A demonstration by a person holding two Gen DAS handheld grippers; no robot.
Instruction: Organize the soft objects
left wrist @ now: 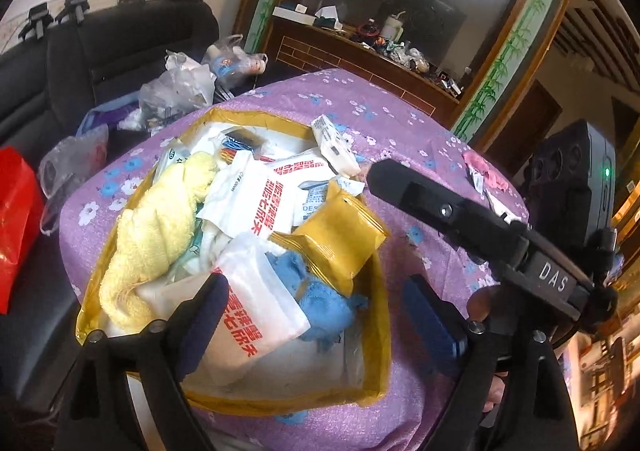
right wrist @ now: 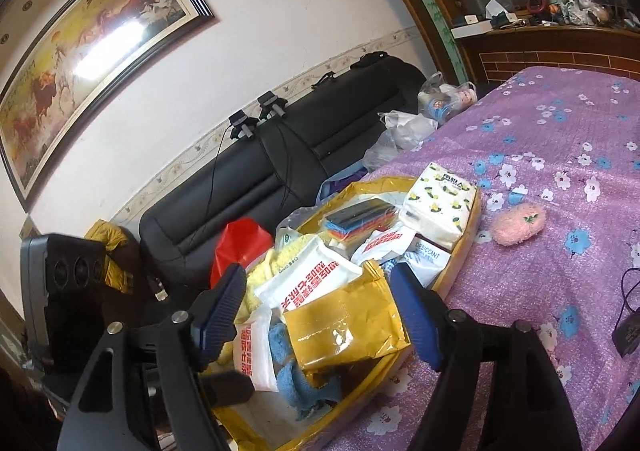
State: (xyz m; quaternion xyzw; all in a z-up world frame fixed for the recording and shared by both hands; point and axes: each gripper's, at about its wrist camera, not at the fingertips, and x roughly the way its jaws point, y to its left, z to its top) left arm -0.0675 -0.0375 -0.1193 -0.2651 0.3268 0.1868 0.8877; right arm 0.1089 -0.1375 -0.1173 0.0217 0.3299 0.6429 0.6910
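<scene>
Box (left wrist: 382, 335) on purple cloth (left wrist: 400, 123), crammed. Yellow towel (left wrist: 148, 235): limp, pinch mid-fold. Gold pouch (right wrist: 344, 325): light, probably slippery; take an edge. Left gripper (left wrist: 320, 315) and right gripper (right wrist: 320, 315) gape, empty.

A black sofa (right wrist: 280, 179) runs along the wall at centre; two black clamps (right wrist: 256, 115) sit on its backrest, cables hanging down. A framed horse painting (right wrist: 92, 47) fills the upper left. A red bag (right wrist: 236, 251) lies at lower centre-left, clear plastic bags (left wrist: 180, 87) at upper left of the left wrist view. A brick-patterned wooden counter (left wrist: 360, 63) with clutter stands at upper centre, flanked by a bamboo-painted frame (left wrist: 508, 59). A black adapter (right wrist: 628, 331) lies at right edge.
</scene>
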